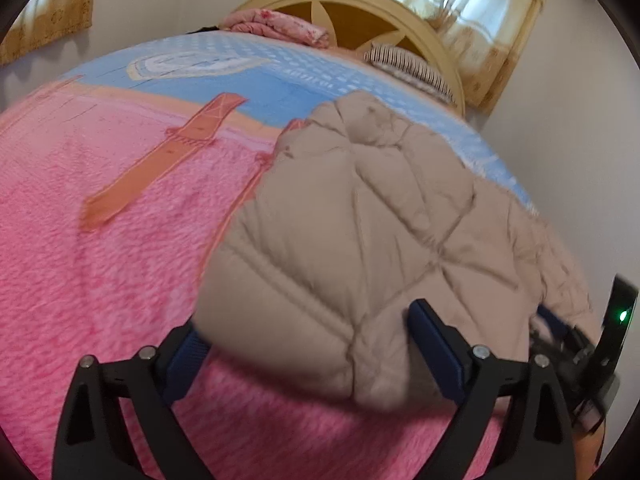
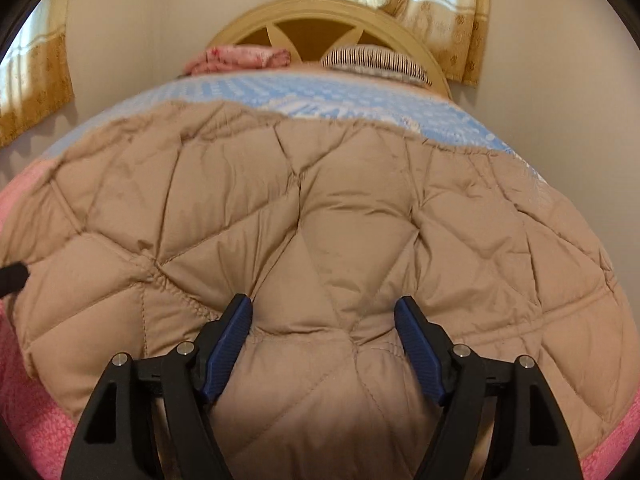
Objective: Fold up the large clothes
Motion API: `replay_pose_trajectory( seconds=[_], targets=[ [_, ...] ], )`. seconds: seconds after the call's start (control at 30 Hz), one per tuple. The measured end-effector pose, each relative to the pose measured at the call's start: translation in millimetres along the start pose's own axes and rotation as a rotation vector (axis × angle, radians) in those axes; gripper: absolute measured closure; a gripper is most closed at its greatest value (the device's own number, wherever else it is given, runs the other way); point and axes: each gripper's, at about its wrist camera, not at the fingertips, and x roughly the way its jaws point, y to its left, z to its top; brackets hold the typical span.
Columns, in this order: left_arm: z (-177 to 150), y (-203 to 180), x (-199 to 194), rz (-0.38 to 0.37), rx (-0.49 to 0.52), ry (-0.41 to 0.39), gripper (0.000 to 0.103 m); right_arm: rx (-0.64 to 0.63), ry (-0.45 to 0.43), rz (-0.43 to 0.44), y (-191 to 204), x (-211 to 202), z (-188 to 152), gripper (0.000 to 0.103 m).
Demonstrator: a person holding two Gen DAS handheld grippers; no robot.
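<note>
Both angled down over beige quilted puffer jacket on pink fleece bed blanket: left gripper spread, right gripper spread, straddling padding.

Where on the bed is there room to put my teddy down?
The pink blanket left of the beige puffy coat is bare, and so is the blue sheet beyond it. By the headboard it is crowded with folded bedding.

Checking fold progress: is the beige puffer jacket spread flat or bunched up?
Bunched: the puffer jacket lies as a puffy heap on the pink blanket, with no sleeves laid out.
</note>
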Motion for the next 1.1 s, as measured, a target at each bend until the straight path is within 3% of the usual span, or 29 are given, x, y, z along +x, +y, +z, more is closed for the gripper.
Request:
replay_pose_trajectory(
  seconds=[0.07, 0.1, 0.17, 0.23, 0.33, 0.5, 0.63, 0.73, 0.8, 0.97, 1.1],
  targets=[
    [3.0, 0.2, 6.9, -0.034, -0.017, -0.028, 0.011, -0.016, 0.015, -0.018, 3.5, 3.8, -0.3, 0.028],
    [3.7, 1.7, 10.0, -0.047, -0.032, -0.037, 0.018, -0.017, 0.016, -0.021, 3.7, 4.5, -0.1, 0.028],
    [8.0, 6.0, 16.6, -0.08, -0.06, -0.047, 0.039, -0.018, 0.022, -0.017, 3.5, 6.4, -1.0, 0.027],
    [11.8, 5.0, 11.3, -0.134, -0.062, -0.078, 0.068, -0.021, 0.024, -0.02, 4.8, 5.9, -2.6, 0.027],
    [20.4, -8.5, -12.8, -0.173, -0.003, -0.128, 0.083, -0.021, 0.021, -0.026, 8.5, 2.8, -4.6, 0.027],
    [37.7, -34.0, -86.0, -0.274, 0.103, -0.287, 0.085, 0.008, 0.008, 0.079, 30.6, -14.2, -9.7, 0.027],
    [41.4, -63.4, -141.1, -0.276, 0.255, -0.382, 0.086, 0.007, -0.034, 0.266, 79.6, -37.5, -21.2, 0.027],
    [38.6, -89.8, -156.0, -0.242, 0.387, -0.408, 0.086, 0.017, -0.063, 0.389, 99.8, -47.7, -26.5, 0.027],
    [33.9, -107.6, -155.6, -0.243, 0.453, -0.418, 0.087, 0.051, -0.071, 0.421, 92.6, -52.6, -30.7, 0.027],
    [16.7, -169.3, -136.5, -0.317, 0.667, -0.418, 0.086, 0.124, -0.123, 0.473, 27.2, -80.6, -61.9, 0.028],
    [-5.6, -222.2, -99.3, -0.449, 0.831, -0.351, 0.086, 0.27, -0.183, 0.405, -33.4, -103.3, -85.2, 0.028]
  ],
)
